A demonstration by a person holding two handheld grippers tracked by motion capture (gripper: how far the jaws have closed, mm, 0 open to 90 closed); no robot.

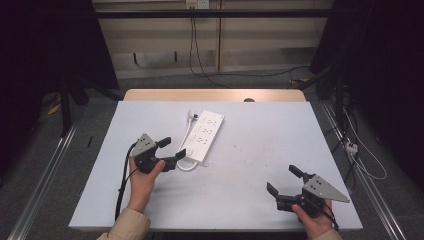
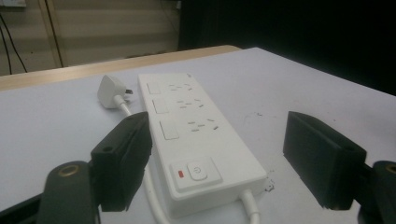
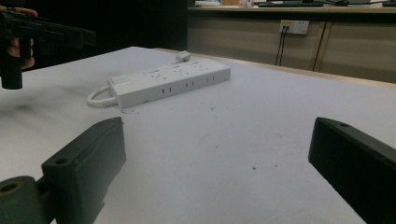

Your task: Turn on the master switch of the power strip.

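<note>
A white power strip (image 1: 202, 135) lies flat on the grey desk (image 1: 260, 150), left of centre, its plug (image 1: 193, 117) resting by the far end and its cord (image 1: 185, 166) looping at the near end. The left gripper (image 1: 171, 150) hovers at that near end — jaws spread, straddling the switch end of the strip without pressing on it; in the left gripper view one jaw sits just beside the strip's long edge, the other well clear on the opposite side. The right gripper (image 1: 282, 182) waits near the desk's front right corner — released, nothing between its jaws, well apart from the strip.
</note>
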